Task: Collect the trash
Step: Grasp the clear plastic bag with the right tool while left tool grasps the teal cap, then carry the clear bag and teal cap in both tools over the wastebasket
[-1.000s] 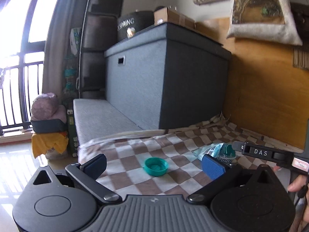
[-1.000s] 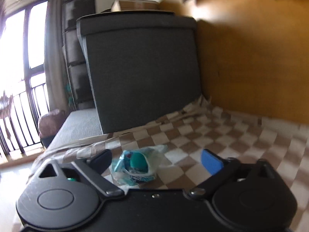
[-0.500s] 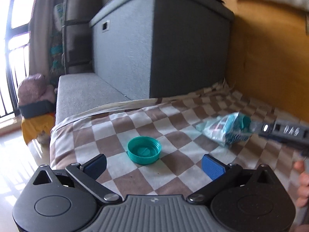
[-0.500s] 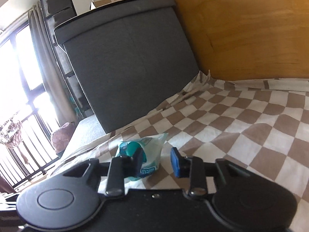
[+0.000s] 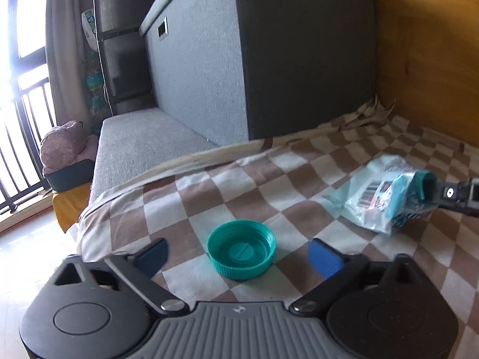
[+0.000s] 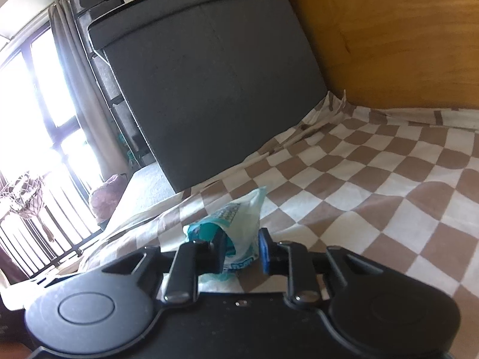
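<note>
A teal bottle cap point(image 5: 242, 252) lies open side up on the checked bed cover point(image 5: 299, 185), near its front edge — right between the spread, closing pads of the left gripper point(image 5: 238, 254), which do not touch it. Farther right, the right gripper point(image 6: 241, 249) is closing, pinching a crinkly wrapper point(image 6: 239, 221) beside the big grey box point(image 5: 269, 53).

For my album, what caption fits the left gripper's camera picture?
Left gripper, jaws closing, straddles a teal bottle cap on the checkered cloth.
</note>
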`<state>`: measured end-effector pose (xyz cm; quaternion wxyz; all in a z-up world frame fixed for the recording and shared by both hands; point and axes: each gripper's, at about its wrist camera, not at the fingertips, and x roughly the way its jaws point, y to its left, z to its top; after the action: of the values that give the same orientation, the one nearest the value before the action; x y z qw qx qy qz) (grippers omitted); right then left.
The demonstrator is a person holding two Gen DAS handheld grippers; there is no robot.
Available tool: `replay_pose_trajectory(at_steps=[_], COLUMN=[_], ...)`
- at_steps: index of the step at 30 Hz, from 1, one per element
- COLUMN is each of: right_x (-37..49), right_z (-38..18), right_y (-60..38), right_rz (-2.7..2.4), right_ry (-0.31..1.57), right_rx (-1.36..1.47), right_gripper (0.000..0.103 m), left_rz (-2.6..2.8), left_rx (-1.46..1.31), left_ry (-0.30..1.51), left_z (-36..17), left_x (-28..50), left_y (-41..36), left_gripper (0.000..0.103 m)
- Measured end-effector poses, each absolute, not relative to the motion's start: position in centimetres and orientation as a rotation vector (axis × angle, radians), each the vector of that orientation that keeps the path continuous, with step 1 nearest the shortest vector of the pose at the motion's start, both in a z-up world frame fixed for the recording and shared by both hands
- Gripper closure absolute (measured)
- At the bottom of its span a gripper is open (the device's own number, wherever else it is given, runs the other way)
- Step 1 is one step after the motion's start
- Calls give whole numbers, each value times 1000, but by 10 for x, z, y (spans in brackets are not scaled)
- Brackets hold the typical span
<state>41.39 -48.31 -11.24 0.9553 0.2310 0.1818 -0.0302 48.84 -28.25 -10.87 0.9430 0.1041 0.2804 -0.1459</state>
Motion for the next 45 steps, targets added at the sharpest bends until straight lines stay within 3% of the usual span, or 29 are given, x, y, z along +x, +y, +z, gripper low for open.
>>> replay_pose_trajectory(at_steps=[2, 4, 8, 29, 45], right_x=[414, 415, 412, 383, 373], right_z=[-115, -117, -116, -93, -74], right_y=[-486, -488, -487, -470, -390], right_rz=[-64, -76, -72, -70, 112], right_ry=[377, 392, 377, 292, 340], right_rx=[492, 506, 505, 464, 354], right_gripper=[83, 91, 93, 97, 97], left_rz=[-292, -300, -319, -325, -198], left_rx=[211, 203, 222, 182, 103], left_ry=[596, 604, 600, 388, 368], left_z=[-111, -111, -110, -54, -38], left_x=[493, 496, 501, 432, 372], left_y=[-282, -282, -288, -234, -141], left_gripper=[28, 31, 53, 53, 53])
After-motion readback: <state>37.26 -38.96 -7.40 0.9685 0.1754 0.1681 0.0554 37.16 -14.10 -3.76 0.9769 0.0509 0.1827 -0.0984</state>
